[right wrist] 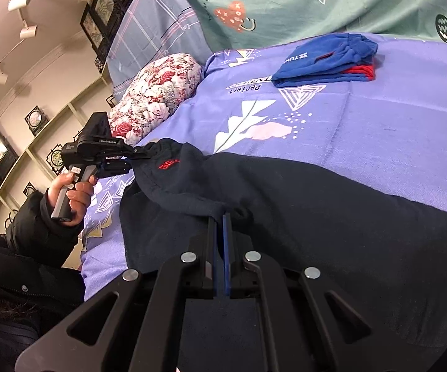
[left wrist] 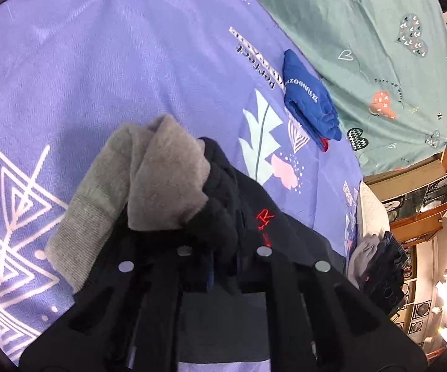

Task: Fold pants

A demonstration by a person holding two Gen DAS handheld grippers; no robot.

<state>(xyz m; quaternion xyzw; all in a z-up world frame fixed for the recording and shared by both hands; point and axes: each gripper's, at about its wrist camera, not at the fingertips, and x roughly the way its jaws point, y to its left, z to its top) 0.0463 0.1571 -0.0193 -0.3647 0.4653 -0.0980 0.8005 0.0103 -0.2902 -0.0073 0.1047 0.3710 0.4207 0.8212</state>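
On the purple bed sheet (right wrist: pixel 378 130) lie the dark pants (right wrist: pixel 331 217), waistband bunched leftward. Right gripper (right wrist: pixel 222 217) fingers pinch a fold of them; left gripper (right wrist: pixel 136 158) fingers clamp the waistband edge.

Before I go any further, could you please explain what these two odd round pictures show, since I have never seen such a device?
Each picture comes from a fisheye camera mounted on a hand-held two-finger gripper, looking along its fingers. A person holds one in each hand; there is no robot arm. In the right wrist view, the right gripper is pinched shut on the dark pants lying on a purple bedsheet. You also see the left gripper, in the person's hand, clamping the waistband. The left wrist view shows that same bunched waistband with its grey lining. Farther off lie folded blue pants and a floral pillow.
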